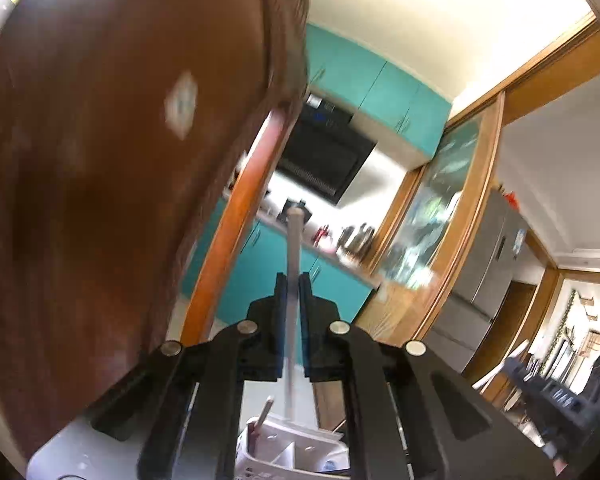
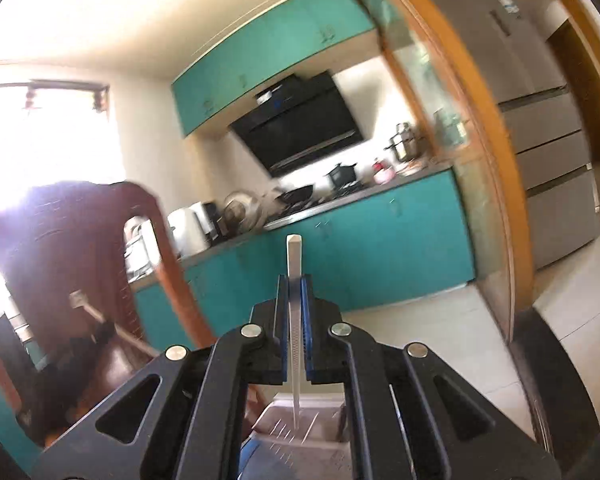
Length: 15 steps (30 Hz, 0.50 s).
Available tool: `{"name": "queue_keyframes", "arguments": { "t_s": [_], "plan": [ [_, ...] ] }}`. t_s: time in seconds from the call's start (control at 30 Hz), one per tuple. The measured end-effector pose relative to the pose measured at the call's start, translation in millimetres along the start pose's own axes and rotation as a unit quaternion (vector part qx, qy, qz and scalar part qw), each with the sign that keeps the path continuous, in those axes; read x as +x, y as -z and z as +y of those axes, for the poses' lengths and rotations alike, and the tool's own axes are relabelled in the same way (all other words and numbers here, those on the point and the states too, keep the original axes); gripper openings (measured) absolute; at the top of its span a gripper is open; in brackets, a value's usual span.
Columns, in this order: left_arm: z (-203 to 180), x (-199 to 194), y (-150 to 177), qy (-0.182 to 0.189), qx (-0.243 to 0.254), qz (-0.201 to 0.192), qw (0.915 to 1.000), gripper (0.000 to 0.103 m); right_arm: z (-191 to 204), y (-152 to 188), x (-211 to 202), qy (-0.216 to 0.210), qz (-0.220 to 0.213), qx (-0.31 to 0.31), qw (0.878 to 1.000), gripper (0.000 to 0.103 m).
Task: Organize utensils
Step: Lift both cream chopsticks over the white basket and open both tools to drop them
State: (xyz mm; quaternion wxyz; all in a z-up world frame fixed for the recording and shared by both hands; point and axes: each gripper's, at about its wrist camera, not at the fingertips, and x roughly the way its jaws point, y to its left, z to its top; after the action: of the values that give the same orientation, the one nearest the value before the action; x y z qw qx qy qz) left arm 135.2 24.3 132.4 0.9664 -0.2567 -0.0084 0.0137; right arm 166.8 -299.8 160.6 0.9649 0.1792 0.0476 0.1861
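Observation:
In the left wrist view my left gripper (image 1: 293,280) points level and is shut on a thin pale utensil handle (image 1: 295,236) that stands upright between the pads. Below it sits a white divided utensil holder (image 1: 320,438) with another pale stick in it. In the right wrist view my right gripper (image 2: 294,282) is shut on a white chopstick-like utensil (image 2: 293,252), whose textured lower end hangs over a clear tray (image 2: 328,412). A dark blurred shape with a pale stick, probably the left gripper (image 2: 100,330), shows at the left.
A dark brown wooden chair back (image 1: 100,160) fills the left, close to the left gripper. Beyond are teal kitchen cabinets (image 2: 380,240), a black range hood (image 2: 300,124), a cluttered counter (image 2: 308,204), a wooden door frame (image 2: 488,160) and a steel fridge (image 2: 540,120).

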Motion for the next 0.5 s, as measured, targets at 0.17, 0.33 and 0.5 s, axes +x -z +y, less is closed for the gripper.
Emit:
{"name": "queue_keyframes", "arguments": {
  "t_s": [0.17,0.33,0.5],
  "plan": [
    [-5.7,33.6,30.3,-0.03,0.041,0.054,0.9973,0.007,-7.8,32.4,43.9,0.02,0.052,-0.017,0.998,0.007],
    [-18.6,46.8,53.8,-0.042,0.086,0.094,0.991,0.007,-4.7,62.7,63.0,0.032,0.1,-0.052,0.993,0.007],
    [-21.5,47.4,57.1,-0.043,0.101,0.101,0.9887,0.014,8.7,69.3,56.7,0.037,0.106,-0.073,0.991,0.021]
  ]
}}
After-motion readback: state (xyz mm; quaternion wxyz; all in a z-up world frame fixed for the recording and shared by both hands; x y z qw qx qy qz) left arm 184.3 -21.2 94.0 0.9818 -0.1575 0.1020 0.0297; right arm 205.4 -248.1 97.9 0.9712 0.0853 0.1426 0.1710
